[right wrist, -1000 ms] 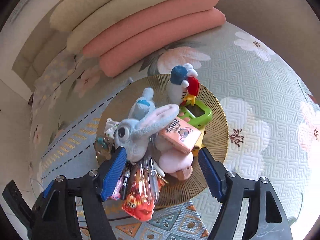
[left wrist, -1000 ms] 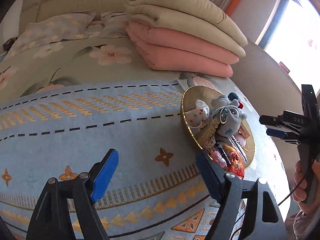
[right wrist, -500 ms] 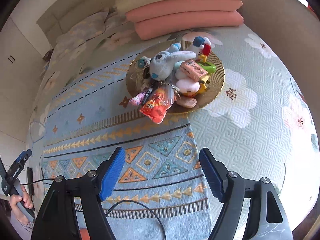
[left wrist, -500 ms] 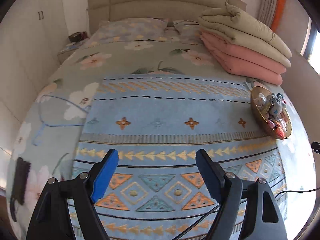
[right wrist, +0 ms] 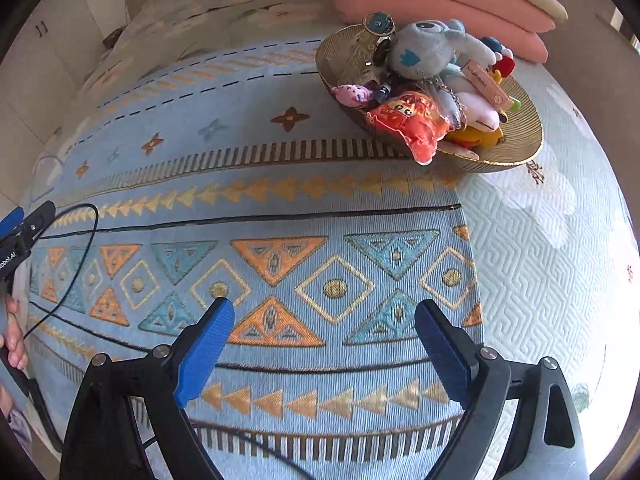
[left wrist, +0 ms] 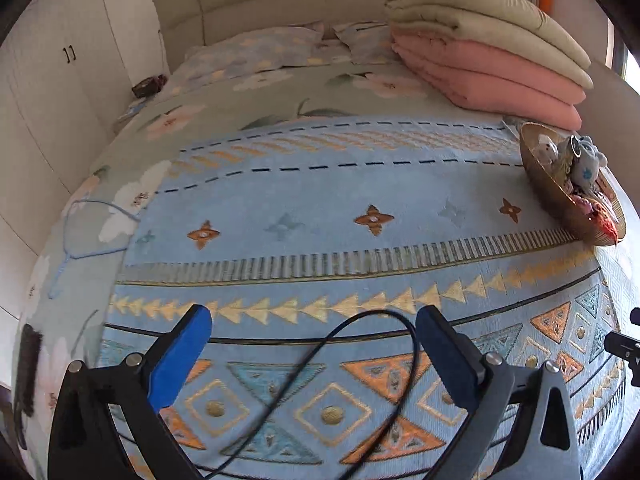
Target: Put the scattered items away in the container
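Note:
A gold ribbed bowl [right wrist: 520,148] sits on the bed at the blue patterned blanket's far right edge; it also shows in the left wrist view [left wrist: 544,184]. It holds a grey plush toy [right wrist: 424,50], a red-orange snack packet [right wrist: 412,124], a pink toy [right wrist: 352,94] and several other small items. My right gripper [right wrist: 324,320] is open and empty, low over the blanket [right wrist: 280,208], well short of the bowl. My left gripper [left wrist: 316,320] is open and empty near the blanket's front edge.
Folded pink and beige quilts [left wrist: 488,52] are stacked behind the bowl. Pillows [left wrist: 256,52] lie at the headboard. A black cable [left wrist: 360,380] loops over the blanket between the left gripper's fingers. White wardrobes [left wrist: 48,80] stand to the left.
Both grippers have pulled back from the bowl toward the foot of the bed. The bowl now lies far off in both views. Both stay open and empty.

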A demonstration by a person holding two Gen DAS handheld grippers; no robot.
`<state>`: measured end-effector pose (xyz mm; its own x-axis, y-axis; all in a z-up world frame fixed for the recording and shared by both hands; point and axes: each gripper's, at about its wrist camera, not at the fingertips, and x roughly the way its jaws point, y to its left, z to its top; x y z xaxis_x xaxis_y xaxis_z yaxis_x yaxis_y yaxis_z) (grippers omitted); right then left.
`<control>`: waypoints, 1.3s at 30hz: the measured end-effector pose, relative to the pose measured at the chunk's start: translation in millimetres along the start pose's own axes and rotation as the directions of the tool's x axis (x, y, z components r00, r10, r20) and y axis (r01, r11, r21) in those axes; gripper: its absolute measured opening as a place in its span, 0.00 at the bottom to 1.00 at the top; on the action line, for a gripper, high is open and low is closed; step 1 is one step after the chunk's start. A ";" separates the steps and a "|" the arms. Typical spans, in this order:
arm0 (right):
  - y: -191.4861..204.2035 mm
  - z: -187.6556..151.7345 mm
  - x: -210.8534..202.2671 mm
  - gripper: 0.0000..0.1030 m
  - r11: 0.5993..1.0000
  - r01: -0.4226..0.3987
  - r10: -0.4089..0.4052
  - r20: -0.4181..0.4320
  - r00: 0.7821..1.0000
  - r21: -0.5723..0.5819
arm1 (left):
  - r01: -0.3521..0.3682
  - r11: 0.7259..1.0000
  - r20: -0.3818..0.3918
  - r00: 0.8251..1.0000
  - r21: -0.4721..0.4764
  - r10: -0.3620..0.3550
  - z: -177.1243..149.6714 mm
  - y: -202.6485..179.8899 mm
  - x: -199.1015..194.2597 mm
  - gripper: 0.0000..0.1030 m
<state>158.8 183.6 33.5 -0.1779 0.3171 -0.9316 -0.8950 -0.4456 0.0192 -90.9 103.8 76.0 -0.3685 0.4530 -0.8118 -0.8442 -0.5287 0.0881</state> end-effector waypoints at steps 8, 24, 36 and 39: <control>-12.8 -1.9 64.3 0.96 0.997 0.020 -0.021 0.013 1.000 0.073 | -0.019 0.999 -0.077 0.997 -0.040 0.016 -19.6 -63.4 75.6 1.00; -19.2 -30.6 60.3 1.00 0.997 0.002 -0.021 0.235 0.972 0.081 | 0.016 0.987 -0.017 1.000 -0.159 -0.019 -24.2 -50.4 78.2 1.00; -13.6 -33.6 61.2 1.00 0.997 0.009 -0.029 0.245 0.969 0.080 | 0.004 0.988 -0.008 1.000 -0.153 -0.005 -24.9 -52.0 77.4 1.00; -13.5 -33.6 61.2 1.00 0.997 0.009 -0.029 0.245 0.969 0.080 | 0.005 0.988 -0.004 1.000 -0.154 -0.006 -25.3 -52.5 77.0 1.00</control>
<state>173.7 180.9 -36.0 -0.2470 0.5249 -0.8145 -0.9264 -0.3744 0.0397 -65.1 148.3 -5.8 -0.3620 0.4532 -0.8146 -0.7759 -0.6309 -0.0062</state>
